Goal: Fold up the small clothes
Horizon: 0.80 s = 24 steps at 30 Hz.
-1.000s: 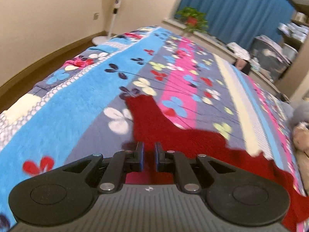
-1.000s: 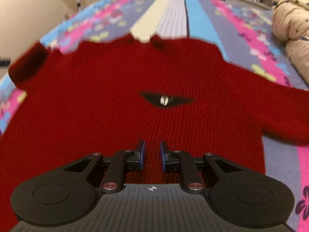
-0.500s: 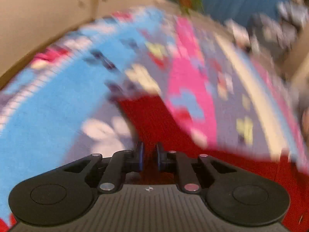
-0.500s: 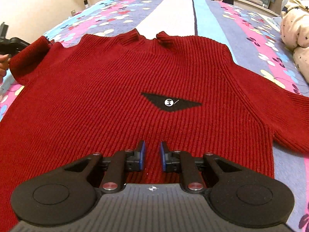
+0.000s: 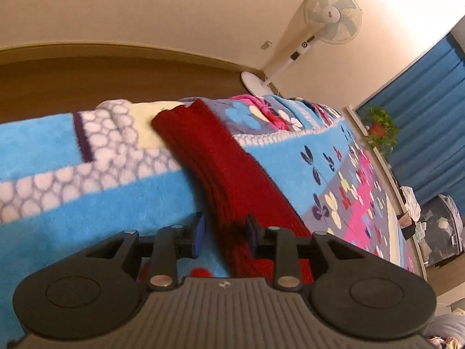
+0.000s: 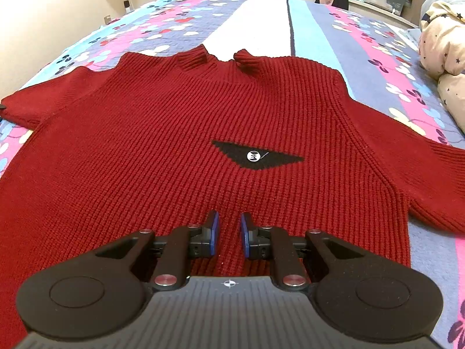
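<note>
A small red knit sweater (image 6: 203, 133) lies flat, front up, on the flowered blanket (image 6: 319, 37), with a black patch (image 6: 258, 157) on the chest. My right gripper (image 6: 228, 232) hovers over its lower hem, jaws a little apart and empty. In the left wrist view the sweater's left sleeve (image 5: 215, 157) stretches toward the bed's edge. My left gripper (image 5: 225, 232) is open, its fingers straddling the sleeve near its near end.
A white standing fan (image 5: 308, 37) is on the wooden floor beside the bed. A cream star-print quilt (image 6: 444, 46) lies at the right edge. A potted plant (image 5: 380, 128), blue curtains and storage boxes stand beyond the far side.
My left gripper swung left to the sleeve and opened wider, the sleeve now between its fingers. The sleeve cuff now lies flat. My right gripper stayed over the hem.
</note>
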### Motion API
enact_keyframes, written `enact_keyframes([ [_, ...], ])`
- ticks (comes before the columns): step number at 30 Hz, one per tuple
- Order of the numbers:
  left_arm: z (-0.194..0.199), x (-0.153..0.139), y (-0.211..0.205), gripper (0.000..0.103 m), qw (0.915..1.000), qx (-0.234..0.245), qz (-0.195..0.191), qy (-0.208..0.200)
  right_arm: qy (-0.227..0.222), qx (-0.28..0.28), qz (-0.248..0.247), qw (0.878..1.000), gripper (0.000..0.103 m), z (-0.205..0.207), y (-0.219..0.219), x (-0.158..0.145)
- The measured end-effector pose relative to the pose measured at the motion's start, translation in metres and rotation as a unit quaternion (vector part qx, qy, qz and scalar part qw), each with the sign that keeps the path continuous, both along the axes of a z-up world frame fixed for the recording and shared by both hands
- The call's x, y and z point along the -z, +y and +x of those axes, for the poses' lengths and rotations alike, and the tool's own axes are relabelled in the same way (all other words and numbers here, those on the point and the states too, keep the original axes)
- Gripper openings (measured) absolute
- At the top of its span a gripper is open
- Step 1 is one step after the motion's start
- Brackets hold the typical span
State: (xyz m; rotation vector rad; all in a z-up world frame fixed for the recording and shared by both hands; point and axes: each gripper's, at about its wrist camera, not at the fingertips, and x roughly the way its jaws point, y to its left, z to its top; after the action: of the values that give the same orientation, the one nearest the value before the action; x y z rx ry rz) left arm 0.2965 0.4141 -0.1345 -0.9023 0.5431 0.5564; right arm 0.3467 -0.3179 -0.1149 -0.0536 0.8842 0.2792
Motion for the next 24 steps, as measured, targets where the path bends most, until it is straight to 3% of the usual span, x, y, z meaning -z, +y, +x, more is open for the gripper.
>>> enact_keyframes([
  [2,0.01,0.001,0.005,0.041,0.9999,0.014,-0.004,-0.008,-0.001,0.0,-0.001,1.0,0.017,0.0,0.001,0.0],
  [3,0.014,-0.001,0.008,0.014,0.9998,0.02,0.009,0.0,0.0,0.001,-0.001,1.0,0.017,0.0,0.002,0.0],
  [5,0.014,-0.013,0.014,0.013,0.9995,0.002,0.03,0.003,0.0,0.0,-0.001,1.0,0.017,0.0,0.002,0.0],
  [8,-0.01,-0.037,0.001,0.013,0.9937,-0.065,0.083,-0.038,0.001,0.0,0.002,1.0,0.017,0.001,0.001,0.001],
  [12,-0.009,-0.007,-0.005,0.026,0.9975,-0.05,0.032,0.039,0.003,0.0,0.003,1.0,0.017,0.002,0.0,0.001],
  [14,-0.016,-0.005,-0.002,0.025,0.9978,-0.056,0.029,0.022,0.002,-0.002,0.003,1.0,0.017,0.002,-0.001,0.001],
  [15,-0.017,-0.006,-0.002,0.016,0.9977,-0.056,0.029,0.025,0.003,-0.002,0.004,1.0,0.017,0.002,-0.001,0.0],
  [16,-0.018,-0.009,-0.003,0.015,0.9973,-0.055,0.037,0.031,0.005,-0.001,0.006,1.0,0.017,0.003,-0.002,0.0],
  [17,-0.017,-0.015,-0.007,0.014,0.9966,-0.054,0.051,0.036,0.007,0.002,0.009,1.0,0.017,0.004,-0.003,-0.001],
  [20,-0.001,-0.058,-0.037,0.014,0.9891,-0.024,0.141,0.037,0.013,0.012,0.017,1.0,0.017,0.006,-0.007,-0.004],
  [24,0.027,-0.116,-0.135,0.014,0.9634,0.087,0.254,0.004,-0.009,0.066,0.026,0.997,0.017,0.008,-0.025,-0.018],
])
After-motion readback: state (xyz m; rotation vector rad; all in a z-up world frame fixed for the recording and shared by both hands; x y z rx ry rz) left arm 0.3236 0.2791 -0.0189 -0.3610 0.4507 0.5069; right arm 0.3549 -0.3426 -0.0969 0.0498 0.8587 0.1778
